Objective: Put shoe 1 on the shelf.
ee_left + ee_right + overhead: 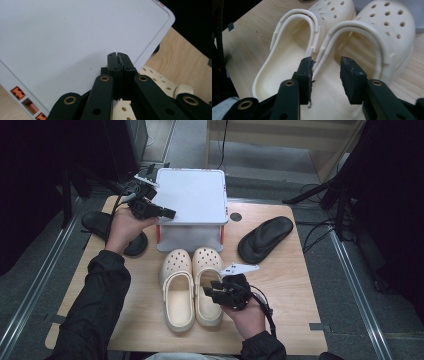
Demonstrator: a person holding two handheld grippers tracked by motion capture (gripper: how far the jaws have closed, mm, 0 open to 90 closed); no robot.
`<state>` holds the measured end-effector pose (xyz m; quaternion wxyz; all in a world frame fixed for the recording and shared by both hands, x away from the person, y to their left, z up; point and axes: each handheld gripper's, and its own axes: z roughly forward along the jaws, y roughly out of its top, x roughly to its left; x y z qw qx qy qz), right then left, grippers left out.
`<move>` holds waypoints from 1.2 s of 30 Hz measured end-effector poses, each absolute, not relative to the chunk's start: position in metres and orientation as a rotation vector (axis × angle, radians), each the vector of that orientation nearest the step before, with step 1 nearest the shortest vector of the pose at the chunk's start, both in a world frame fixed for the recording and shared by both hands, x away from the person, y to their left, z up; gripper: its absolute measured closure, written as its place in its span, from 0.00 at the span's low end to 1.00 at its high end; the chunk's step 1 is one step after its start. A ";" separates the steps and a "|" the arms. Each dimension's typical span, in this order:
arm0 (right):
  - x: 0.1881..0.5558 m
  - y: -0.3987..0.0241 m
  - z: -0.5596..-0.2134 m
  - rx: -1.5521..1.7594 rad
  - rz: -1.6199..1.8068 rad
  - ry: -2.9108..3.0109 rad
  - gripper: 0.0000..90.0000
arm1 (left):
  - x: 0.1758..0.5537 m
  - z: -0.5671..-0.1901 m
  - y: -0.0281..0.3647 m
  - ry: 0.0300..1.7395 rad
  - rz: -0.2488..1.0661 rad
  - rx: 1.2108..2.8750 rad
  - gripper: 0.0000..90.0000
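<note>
Wooden table [125, 320]: your right gripper [216, 290] gapes just above the cream clogs [192, 285] to grab them; your left gripper [167, 212], pinched empty, rests against the white box [192, 195].

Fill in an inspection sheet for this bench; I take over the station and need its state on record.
Surface: wooden table, bare patches tidy.
Job's things: cream clogs paired side by side; white lidded box behind them.
Clutter: black sandal at right; a second black sandal at the left edge.
Grippers: left gripper shut, over the box lid; right gripper open, fingers over the right clog.
Cables: one cable trails from the right gripper.
Surroundings: dark stands, grey floor.
</note>
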<state>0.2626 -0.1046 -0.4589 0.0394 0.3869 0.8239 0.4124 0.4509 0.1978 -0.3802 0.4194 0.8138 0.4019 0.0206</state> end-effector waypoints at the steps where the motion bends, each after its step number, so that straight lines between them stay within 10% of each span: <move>1: 0.263 -0.101 -0.460 1.187 1.262 2.528 0.65 | 0.451 -0.380 0.198 1.008 0.052 2.040 1.00; 15: 0.270 -0.068 -0.481 1.267 1.231 2.501 0.43 | 0.449 -0.380 0.196 0.986 0.088 2.060 1.00; 36: 0.286 -0.050 -0.494 1.355 1.181 2.459 0.51 | 0.448 -0.380 0.195 0.994 0.088 2.059 1.00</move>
